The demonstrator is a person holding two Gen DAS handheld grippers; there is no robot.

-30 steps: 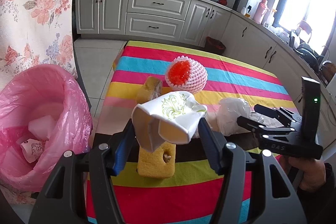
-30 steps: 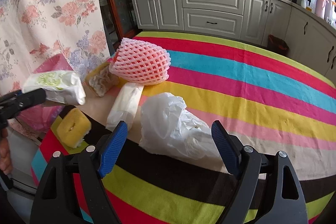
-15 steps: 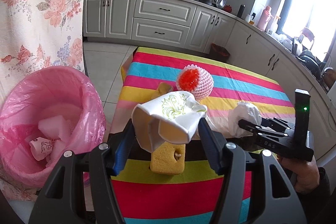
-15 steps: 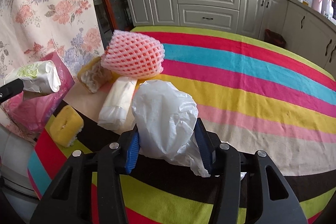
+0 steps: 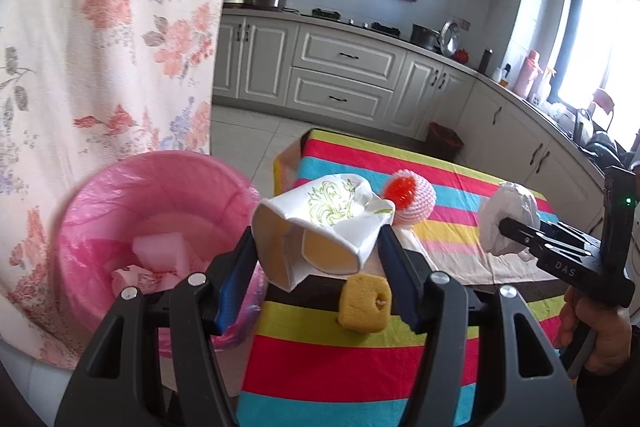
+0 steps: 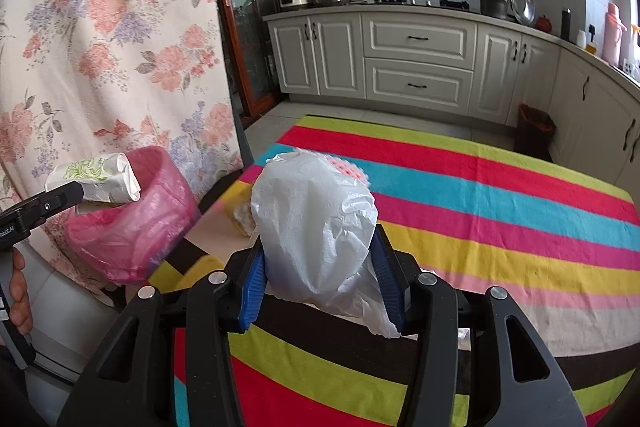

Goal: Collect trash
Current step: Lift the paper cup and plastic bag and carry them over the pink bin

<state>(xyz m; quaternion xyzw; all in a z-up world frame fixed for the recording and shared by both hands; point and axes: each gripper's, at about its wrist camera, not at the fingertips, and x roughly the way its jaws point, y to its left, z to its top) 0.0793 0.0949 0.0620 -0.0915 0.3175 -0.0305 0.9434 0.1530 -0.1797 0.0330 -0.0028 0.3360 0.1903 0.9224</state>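
Observation:
My left gripper (image 5: 316, 267) is shut on a crushed white paper cup (image 5: 320, 227) with a green print, held in the air by the table's left edge, just right of the pink-lined bin (image 5: 160, 227). In the right wrist view the cup (image 6: 96, 179) hangs over the bin's rim (image 6: 132, 227). My right gripper (image 6: 320, 283) is shut on a crumpled white plastic bag (image 6: 316, 227), lifted above the striped tablecloth (image 6: 480, 211); the bag also shows in the left wrist view (image 5: 508, 219).
A yellow sponge (image 5: 364, 303), a fruit in pink foam net (image 5: 412, 199) and a bread piece (image 6: 242, 215) lie on the table. The bin holds pink and white scraps (image 5: 160, 251). A floral curtain (image 5: 100, 67) hangs left; kitchen cabinets (image 5: 340, 75) stand behind.
My right gripper closed on the white bag and lifted it off the table. My left gripper carried the cup up and left, toward the bin.

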